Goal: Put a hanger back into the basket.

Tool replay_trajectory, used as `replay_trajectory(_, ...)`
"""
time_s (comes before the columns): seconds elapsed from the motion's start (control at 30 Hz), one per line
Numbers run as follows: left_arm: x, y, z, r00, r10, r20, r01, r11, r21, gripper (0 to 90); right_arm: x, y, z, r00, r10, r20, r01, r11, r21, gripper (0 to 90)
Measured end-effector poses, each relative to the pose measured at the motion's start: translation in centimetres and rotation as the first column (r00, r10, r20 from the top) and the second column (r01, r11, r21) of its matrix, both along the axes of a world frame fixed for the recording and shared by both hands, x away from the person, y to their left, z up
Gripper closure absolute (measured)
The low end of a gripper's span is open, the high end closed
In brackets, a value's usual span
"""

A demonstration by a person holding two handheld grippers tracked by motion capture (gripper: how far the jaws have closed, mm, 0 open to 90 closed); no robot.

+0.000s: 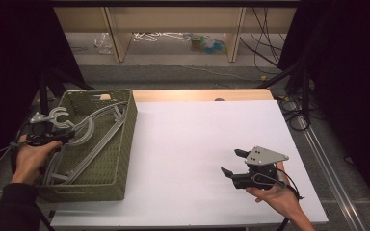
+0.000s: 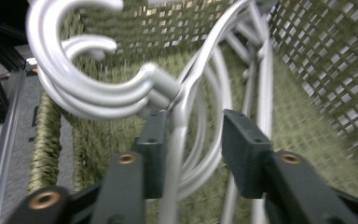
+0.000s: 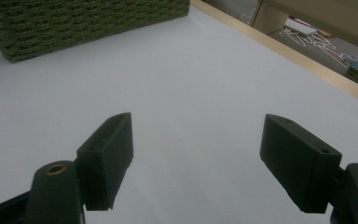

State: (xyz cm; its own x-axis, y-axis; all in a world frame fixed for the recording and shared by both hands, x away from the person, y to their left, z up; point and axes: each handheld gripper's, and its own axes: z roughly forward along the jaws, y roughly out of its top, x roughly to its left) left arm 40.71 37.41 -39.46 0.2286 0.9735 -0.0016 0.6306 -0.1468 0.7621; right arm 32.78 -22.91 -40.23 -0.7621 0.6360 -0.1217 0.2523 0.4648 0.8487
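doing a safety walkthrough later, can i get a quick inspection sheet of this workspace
surface: white table top, bare in the middle, with a wooden strip along its far edge.
job's things: grey hangers lying in a green woven basket at the table's left edge.
clutter: nothing seen on the table.
grippers: left gripper at the hanger necks, jaws apart, one hanger neck between them against one pad; right gripper open above the bare table.
cables: a cable trails from the right gripper; more run across the floor on the far right.
surroundings: dark drapes at both sides, wooden shelf frame behind, oddments on the floor.
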Motion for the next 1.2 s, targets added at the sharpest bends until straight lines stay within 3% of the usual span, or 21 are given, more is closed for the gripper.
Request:
replay_trajectory(0.1,-0.6,-0.8,0.7,0.9986,0.012,0.051,-0.011,0.9996,-0.027,52.1,0.0,0.0,0.0,1.0,-0.001,-0.005,0.001,1.0,0.002,26.5)
replay_trajectory(0.2,-1.3,-1.2,1.3,0.9969,0.002,0.079,0.0,0.9997,-0.024,48.9,0.0,0.1,0.0,1.0,-0.003,0.006,0.003,1.0,0.006,26.5)
replay_trajectory(0.37,-2.4,-2.4,1.9,0.9946,-0.034,0.098,0.034,0.9994,0.0,45.8,0.0,0.0,0.0,1.0,0.0,0.005,0.0,1.0,0.006,26.5)
replay_trajectory(0.5,-3.0,-2.9,2.4,0.9912,-0.041,0.126,0.044,0.9987,-0.024,44.1,-0.1,0.1,0.0,1.0,0.0,-0.002,0.0,1.0,0.001,26.5)
replay_trajectory(0.83,-4.4,-4.5,3.5,0.9828,-0.093,0.16,0.097,0.9951,-0.018,41.0,-0.1,0.1,0.0,1.0,0.0,-0.004,0.0,1.0,0.001,26.4)
replay_trajectory(1.2,-5.5,-5.2,4.1,0.9815,-0.107,0.159,0.111,0.9937,-0.015,38.7,-0.1,0.1,0.0,1.0,0.0,0.0,0.0,1.0,-0.002,26.3)
